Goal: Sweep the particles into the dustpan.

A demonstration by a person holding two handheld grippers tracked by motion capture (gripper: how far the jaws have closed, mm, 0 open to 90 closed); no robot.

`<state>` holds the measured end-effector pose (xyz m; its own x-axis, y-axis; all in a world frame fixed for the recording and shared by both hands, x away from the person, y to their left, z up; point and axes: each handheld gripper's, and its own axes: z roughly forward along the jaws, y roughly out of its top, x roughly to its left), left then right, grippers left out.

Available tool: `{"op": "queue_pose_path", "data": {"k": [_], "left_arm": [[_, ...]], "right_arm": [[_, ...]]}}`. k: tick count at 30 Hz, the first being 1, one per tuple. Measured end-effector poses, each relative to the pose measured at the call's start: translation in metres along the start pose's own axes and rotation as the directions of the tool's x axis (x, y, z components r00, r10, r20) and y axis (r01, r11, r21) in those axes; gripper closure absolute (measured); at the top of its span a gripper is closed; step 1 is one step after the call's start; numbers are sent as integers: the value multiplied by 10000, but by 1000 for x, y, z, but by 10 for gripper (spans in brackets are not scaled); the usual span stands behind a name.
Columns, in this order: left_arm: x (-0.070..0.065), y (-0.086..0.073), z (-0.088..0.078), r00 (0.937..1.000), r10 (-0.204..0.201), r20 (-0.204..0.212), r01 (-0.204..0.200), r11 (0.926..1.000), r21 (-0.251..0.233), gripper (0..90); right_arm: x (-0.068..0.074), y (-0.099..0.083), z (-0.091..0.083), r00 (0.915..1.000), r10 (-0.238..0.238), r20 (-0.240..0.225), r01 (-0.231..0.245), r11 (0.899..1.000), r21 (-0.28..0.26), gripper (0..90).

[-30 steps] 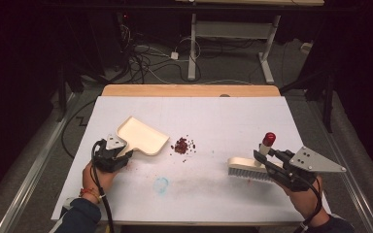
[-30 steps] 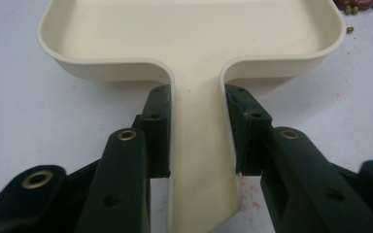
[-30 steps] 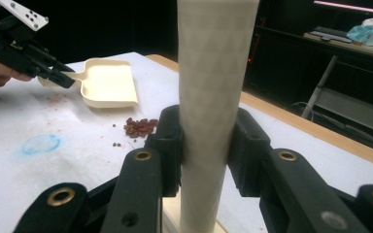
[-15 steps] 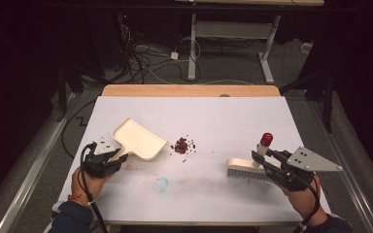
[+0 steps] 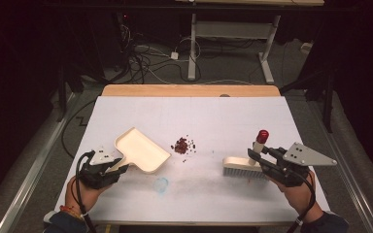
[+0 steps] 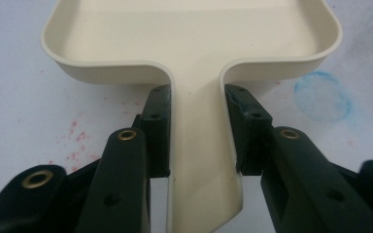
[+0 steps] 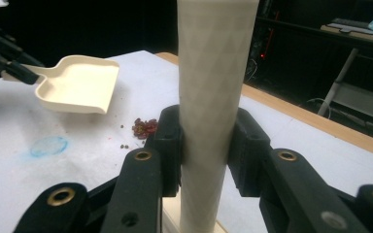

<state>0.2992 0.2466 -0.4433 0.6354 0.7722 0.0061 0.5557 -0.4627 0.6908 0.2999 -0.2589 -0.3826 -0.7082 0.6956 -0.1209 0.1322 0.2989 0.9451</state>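
Where left claw (image 6: 194, 131) clamps dustpan (image 5: 141, 150) handle, handle's end cut off at left gripper view's lower edge. Dustpan near table (image 5: 213, 109) left edge, long axis slanting, open mouth toward crumb pile (image 5: 183, 145) at table middle. Right claw (image 7: 206, 141) clamped on brush (image 5: 245, 162) handle; handle upright, red tip up. Brush near right edge; bristle detail hard to make out.

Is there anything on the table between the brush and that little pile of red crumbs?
Nothing visible. The brush, held by the right gripper, sits right of the red crumbs with only bare white table between them. The dustpan, in the left gripper, waits on the crumbs' far side.
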Motion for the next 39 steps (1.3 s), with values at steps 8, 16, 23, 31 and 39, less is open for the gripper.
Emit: {"op": "queue_pose_path", "data": {"k": [8, 16, 23, 31, 39], "left_arm": [[-10, -7, 0, 9986, 180, 503, -196, 9993, 313, 637], [-22, -10, 6, 9962, 324, 813, -369, 9978, 544, 637], [-31, -7, 14, 9938, 544, 965, -613, 9956, 703, 637], [-34, -7, 20, 9936, 668, 911, -734, 9947, 714, 636], [-39, -8, 24, 9952, 640, 745, -695, 9947, 751, 636]], "right_arm": [[-17, 7, 30, 9986, 252, 455, -256, 9996, 76, 699], [-29, 27, 74, 9961, 393, 793, -385, 9992, -118, 698], [-39, 39, 123, 9899, 874, 1115, -845, 9960, -302, 699], [-32, 47, 174, 9736, 1072, 2014, -1002, 9940, -448, 699], [-5, 40, 204, 9727, 848, 2162, -772, 9961, -435, 700]]}}
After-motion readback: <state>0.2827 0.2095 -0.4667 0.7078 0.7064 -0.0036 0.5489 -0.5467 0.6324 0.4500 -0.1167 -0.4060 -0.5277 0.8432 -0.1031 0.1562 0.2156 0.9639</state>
